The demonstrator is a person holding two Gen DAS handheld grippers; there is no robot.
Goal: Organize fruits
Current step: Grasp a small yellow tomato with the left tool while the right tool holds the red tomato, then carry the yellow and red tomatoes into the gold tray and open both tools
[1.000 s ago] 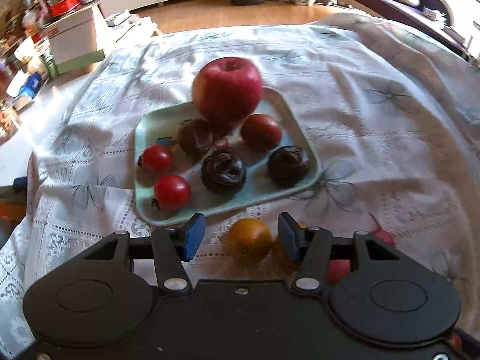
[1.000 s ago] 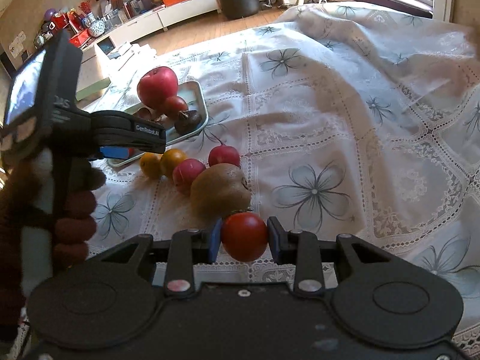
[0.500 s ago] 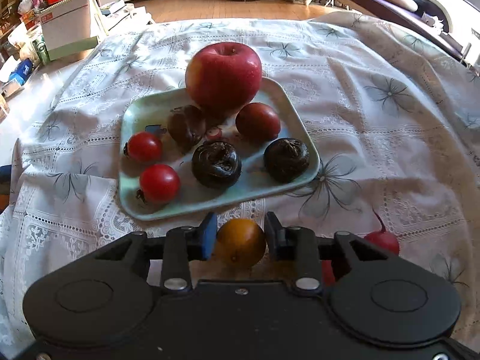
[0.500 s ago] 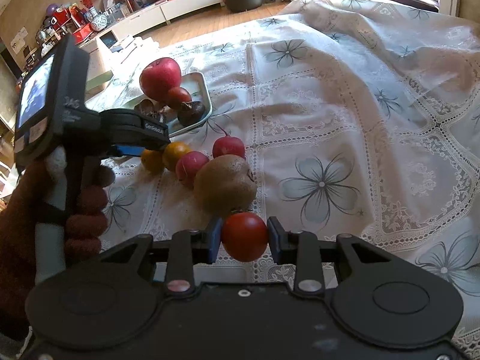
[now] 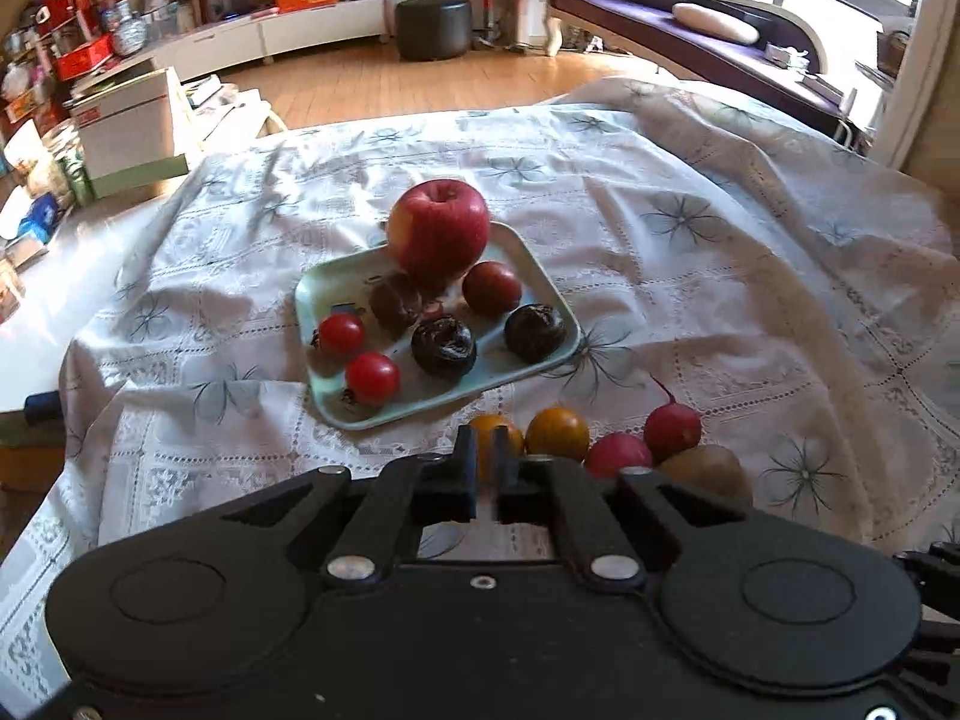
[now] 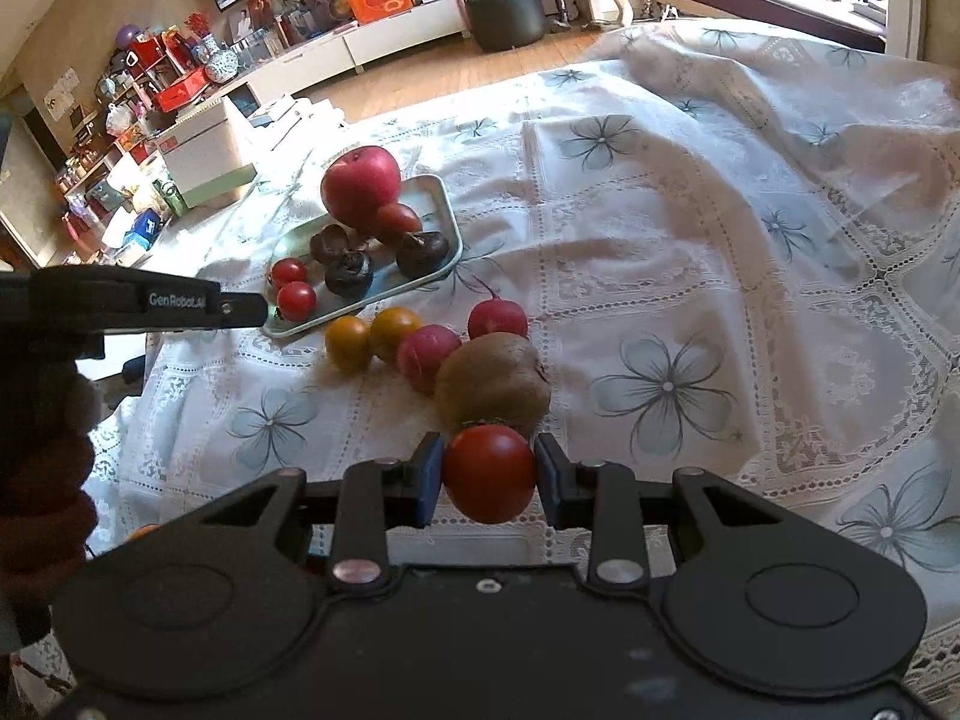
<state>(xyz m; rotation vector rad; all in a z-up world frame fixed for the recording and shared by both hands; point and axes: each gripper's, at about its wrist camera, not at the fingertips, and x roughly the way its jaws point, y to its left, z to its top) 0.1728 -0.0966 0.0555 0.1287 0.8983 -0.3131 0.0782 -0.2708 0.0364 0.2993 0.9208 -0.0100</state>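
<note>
Lace tablecloth [image 6: 690, 228]; glossy red tomato [image 6: 489, 473] pinched in right claw [image 6: 487, 477].

The left claw [image 5: 487, 468] partly hides one orange tomato [image 5: 489, 441].

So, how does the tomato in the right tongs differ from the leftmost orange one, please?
The red tomato is clamped in the right tongs; the orange tomato lies free on the tablecloth. One is red, the other orange. Both are round and off the tray.
</note>
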